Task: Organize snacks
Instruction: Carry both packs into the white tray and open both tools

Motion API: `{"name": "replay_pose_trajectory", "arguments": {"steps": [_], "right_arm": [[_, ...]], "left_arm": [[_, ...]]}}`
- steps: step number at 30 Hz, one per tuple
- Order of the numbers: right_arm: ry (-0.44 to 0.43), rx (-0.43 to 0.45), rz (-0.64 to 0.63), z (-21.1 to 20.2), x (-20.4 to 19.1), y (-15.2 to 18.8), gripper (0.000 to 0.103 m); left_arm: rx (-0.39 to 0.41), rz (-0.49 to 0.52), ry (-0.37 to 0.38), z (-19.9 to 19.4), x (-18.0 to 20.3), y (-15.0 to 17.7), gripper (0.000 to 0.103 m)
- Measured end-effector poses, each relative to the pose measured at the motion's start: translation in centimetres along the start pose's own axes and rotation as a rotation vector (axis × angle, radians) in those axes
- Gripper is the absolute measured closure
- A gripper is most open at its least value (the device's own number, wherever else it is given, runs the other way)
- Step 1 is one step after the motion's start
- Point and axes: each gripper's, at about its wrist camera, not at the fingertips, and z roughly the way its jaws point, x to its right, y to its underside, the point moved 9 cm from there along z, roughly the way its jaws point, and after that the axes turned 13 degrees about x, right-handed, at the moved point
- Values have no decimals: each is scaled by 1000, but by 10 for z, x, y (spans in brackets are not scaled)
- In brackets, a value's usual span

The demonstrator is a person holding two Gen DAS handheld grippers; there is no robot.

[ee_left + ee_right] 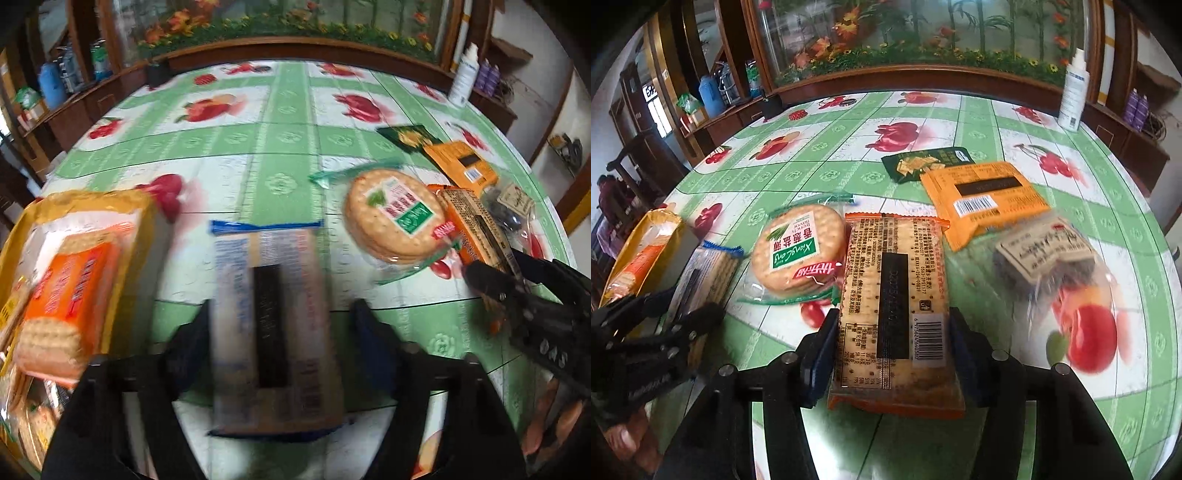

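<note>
My left gripper (pixel 279 317) is shut on a blue-edged cracker packet (pixel 273 325), held over the table; the packet is blurred. It also shows in the right wrist view (pixel 709 269). My right gripper (pixel 892 332) is shut on an orange-edged cracker packet (pixel 894 314), seen too in the left wrist view (pixel 476 229). A round cracker pack with a green label (pixel 798 254) lies between them (pixel 395 218). An open yellow box (pixel 74 266) with cracker packs inside stands at the left (pixel 639 251).
A green-and-white fruit tablecloth (pixel 923 118) covers the table. An orange packet (pixel 986 195), a dark green packet (pixel 923 162) and a clear bag with dark sweets (pixel 1045 258) lie at the right. A white spray bottle (pixel 1073 92) stands at the far edge.
</note>
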Motion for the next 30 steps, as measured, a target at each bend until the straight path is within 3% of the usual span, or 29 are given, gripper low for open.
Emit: {"name": "replay_pose_trajectory", "arguments": {"steps": [4, 7, 9, 11, 21, 30], "right_arm": [[-14, 1, 25, -8, 2, 5, 45], [-25, 2, 46, -15, 4, 10, 45], [-35, 4, 64, -22, 6, 14, 45], [-47, 7, 83, -28, 7, 17, 45], [-81, 58, 155, -67, 11, 33, 45], [-120, 119, 170, -104, 2, 28, 46]], "left_arm": [[40, 31, -60, 3, 3, -7, 16], [58, -33, -23, 6, -4, -5, 17], [73, -24, -17, 2, -5, -4, 23], [89, -32, -19, -3, -10, -4, 49], [97, -35, 75, -29, 0, 17, 50], [176, -8, 10, -77, -11, 23, 50]]}}
